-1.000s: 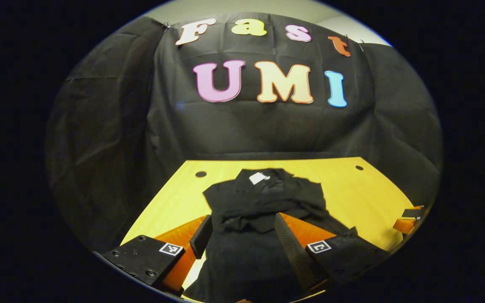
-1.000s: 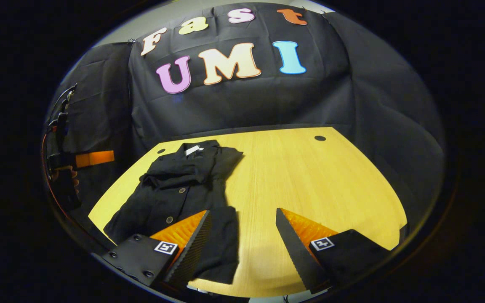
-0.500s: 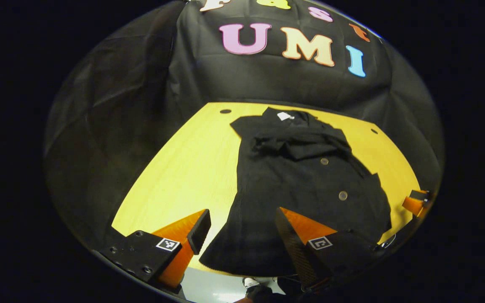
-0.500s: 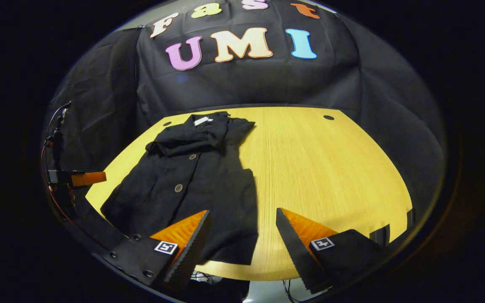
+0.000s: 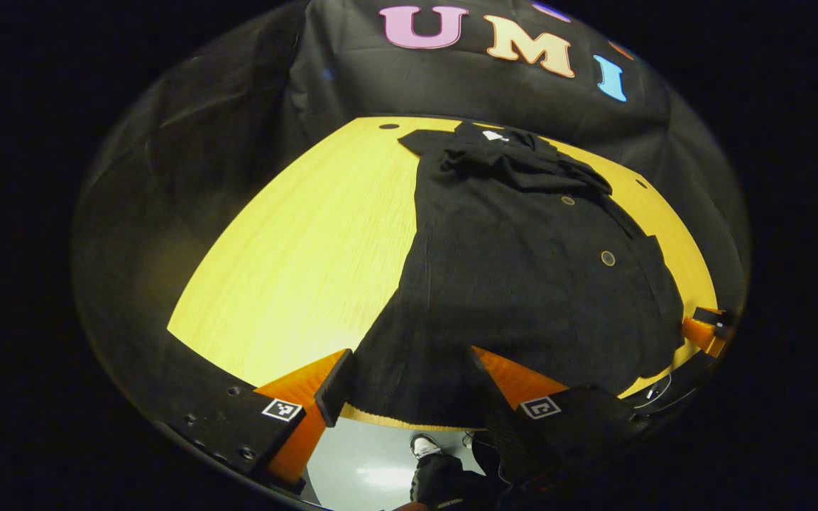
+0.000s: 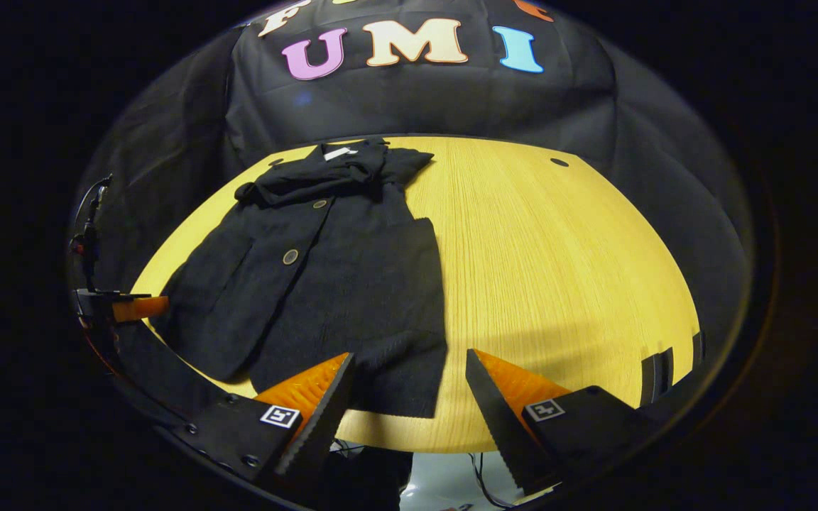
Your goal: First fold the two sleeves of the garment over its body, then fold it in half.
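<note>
Now 2 claws gape wide, holding nothing.
Left claw (image 5: 409,376) and right claw (image 6: 409,387) hang over the garment's (image 6: 338,277) hem on the desk (image 6: 558,262).

Yellow wood-grain counter (image 5: 295,270) with a curved near edge and lengthwise grain, lit brightly. Two small round dark holes near its far edge: one hole (image 6: 559,162) at the far right in the right gripper view, another hole (image 5: 388,126) at the far left in the left gripper view. Black cloth wall (image 6: 416,106) hanging behind, creased and draped around both sides. Pale grey floor (image 5: 359,472) below the near edge, with a shoe (image 5: 423,446) and a dark trouser leg (image 5: 444,482) on it. Thin dark cables (image 6: 483,486) hanging under the edge in the right gripper view.
</note>
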Available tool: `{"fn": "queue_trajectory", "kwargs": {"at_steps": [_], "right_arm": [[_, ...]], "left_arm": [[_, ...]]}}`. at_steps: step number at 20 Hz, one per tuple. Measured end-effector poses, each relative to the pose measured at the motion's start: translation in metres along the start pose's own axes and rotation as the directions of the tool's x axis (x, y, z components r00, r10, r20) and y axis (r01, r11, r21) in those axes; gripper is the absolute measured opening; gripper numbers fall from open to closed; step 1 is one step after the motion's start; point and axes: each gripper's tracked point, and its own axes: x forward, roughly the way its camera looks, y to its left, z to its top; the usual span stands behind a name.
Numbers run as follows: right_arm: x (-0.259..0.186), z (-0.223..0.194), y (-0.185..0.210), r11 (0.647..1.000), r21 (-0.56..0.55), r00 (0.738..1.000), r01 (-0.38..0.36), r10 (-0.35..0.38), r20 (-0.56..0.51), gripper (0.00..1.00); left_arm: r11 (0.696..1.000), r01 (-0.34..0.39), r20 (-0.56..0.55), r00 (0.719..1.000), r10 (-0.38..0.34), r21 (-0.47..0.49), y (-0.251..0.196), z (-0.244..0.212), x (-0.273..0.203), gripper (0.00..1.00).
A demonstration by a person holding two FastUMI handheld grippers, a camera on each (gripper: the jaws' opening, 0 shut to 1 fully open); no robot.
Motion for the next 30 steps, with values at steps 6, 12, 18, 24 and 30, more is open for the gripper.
{"fn": "queue_trajectory", "kwargs": {"at_steps": [6, 12, 18, 24, 30], "right_arm": [[0.015, -0.013, 0.001, 1.000, -0.003, 0.997, -0.003, 0.003, -0.076, 0.96], [0.018, -0.010, 0.024, 0.994, -0.047, 0.991, -0.102, 0.098, -0.087, 0.35], [0.009, 0.001, 0.024, 0.989, -0.051, 0.989, -0.142, 0.139, -0.055, 0.03], [-0.004, 0.050, 0.032, 0.970, -0.052, 0.971, -0.237, 0.238, 0.019, 0.03], [-0.015, 0.110, 0.039, 0.936, -0.072, 0.932, -0.344, 0.349, 0.098, 0.02]], "left_arm": [[0.999, -0.017, 0.015, 1.000, 0.017, 0.034, -0.001, -0.001, 0.001, 0.95], [0.998, 0.020, 0.048, 0.999, -0.023, 0.059, -0.019, 0.000, 0.003, 0.47], [0.996, 0.085, 0.016, 0.996, -0.085, 0.004, -0.038, 0.003, -0.004, 0.00], [0.991, 0.121, 0.067, 0.991, -0.117, -0.055, -0.064, 0.048, -0.011, 0.00], [0.990, 0.112, 0.162, 0.982, -0.098, -0.080, -0.086, 0.108, -0.016, 0.00]]}}
